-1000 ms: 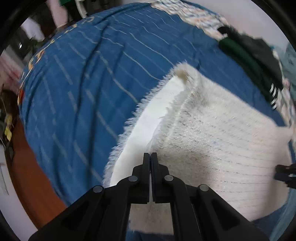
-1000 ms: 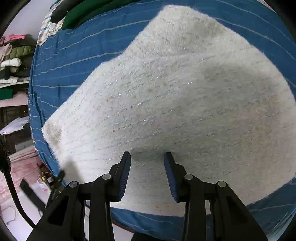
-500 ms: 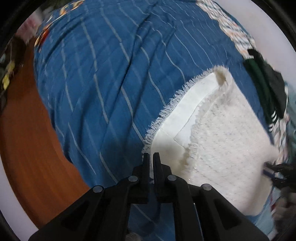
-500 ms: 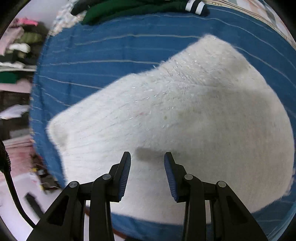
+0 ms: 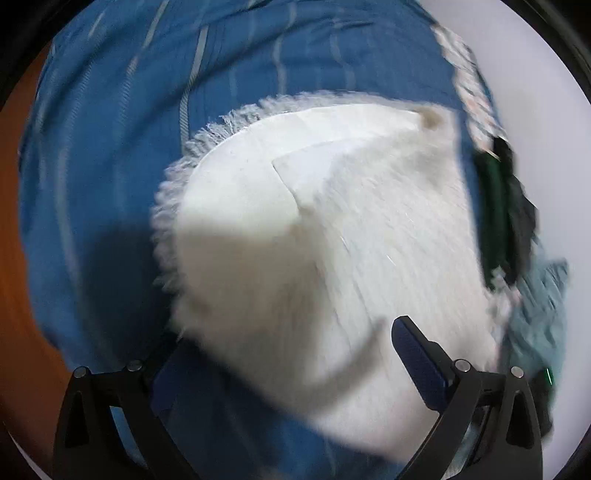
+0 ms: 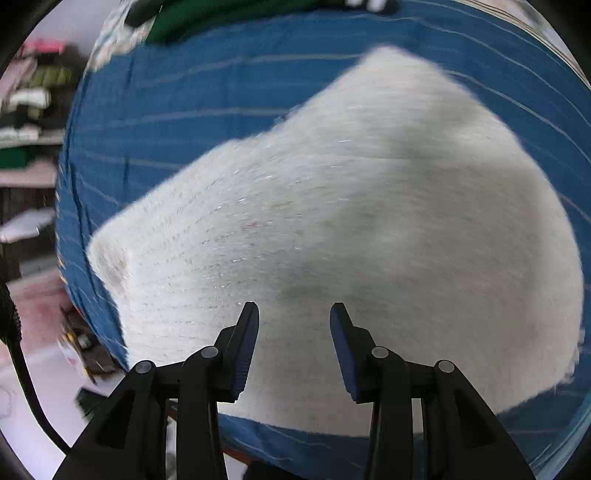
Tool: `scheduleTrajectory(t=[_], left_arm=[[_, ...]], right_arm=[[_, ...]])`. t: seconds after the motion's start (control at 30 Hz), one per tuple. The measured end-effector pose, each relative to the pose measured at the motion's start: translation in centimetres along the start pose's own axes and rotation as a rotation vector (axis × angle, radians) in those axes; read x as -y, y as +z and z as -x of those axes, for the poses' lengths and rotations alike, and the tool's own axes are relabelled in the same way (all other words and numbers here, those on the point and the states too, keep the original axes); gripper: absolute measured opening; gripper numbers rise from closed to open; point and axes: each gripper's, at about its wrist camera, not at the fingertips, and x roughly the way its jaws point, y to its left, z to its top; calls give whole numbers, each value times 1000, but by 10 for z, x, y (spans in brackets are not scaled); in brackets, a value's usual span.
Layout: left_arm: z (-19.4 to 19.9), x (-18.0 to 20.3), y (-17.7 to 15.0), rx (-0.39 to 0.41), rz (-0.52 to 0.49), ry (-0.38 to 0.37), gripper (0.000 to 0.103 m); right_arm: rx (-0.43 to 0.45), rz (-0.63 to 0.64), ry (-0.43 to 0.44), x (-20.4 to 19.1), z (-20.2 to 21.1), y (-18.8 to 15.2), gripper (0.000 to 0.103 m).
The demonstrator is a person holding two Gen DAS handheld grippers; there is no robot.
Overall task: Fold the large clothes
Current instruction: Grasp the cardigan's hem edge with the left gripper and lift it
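A white fuzzy knit garment (image 5: 332,236) lies folded on the blue striped bedspread (image 5: 110,155), its smooth lining and fringed edge showing on the left. My left gripper (image 5: 291,365) hangs low over the garment's near corner. Its jaws are opening wide, the cloth lies loose between them, and neither pad presses on it. In the right wrist view the same garment (image 6: 351,221) fills the middle. My right gripper (image 6: 293,332) hovers over its near part, jaws apart and opening slightly, with nothing between them.
Dark green and black clothes (image 5: 502,221) and a teal cloth (image 5: 539,325) lie past the garment's right side. Green clothing (image 6: 207,18) lies at the bed's far edge. Shelves of folded clothes (image 6: 29,99) stand left. Orange-brown floor (image 5: 18,295) borders the bed.
The left gripper's jaws, shut at the garment's near edge before, now stand wide open; that gripper has rolled and sunk closer to the cloth. The right gripper has hardly moved.
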Motion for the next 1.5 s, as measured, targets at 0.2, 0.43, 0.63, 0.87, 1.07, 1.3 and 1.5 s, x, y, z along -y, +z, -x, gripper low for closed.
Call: scheduleTrajectory(t=[0.2, 0.43, 0.63, 0.87, 1.07, 1.3, 1.5], left_arm=[[0, 34, 31, 203, 13, 177, 35], [51, 51, 65, 300, -90, 102, 14], [72, 33, 76, 318, -140, 95, 15], [29, 33, 70, 253, -132, 16, 49], [22, 55, 76, 348, -154, 72, 29], [59, 95, 78, 442, -294, 104, 12], [105, 168, 36, 482, -643, 63, 12]], right_arm=[[-9, -31, -13, 18, -3, -8, 43], [-7, 21, 44, -17, -11, 3, 43], [-92, 72, -110, -49, -90, 10, 41], [-151, 39, 21, -31, -72, 15, 41], [-80, 35, 116, 3, -20, 5, 41], [-103, -58, 166, 25, -69, 13, 41], [-63, -84, 262, 62, -16, -10, 52]])
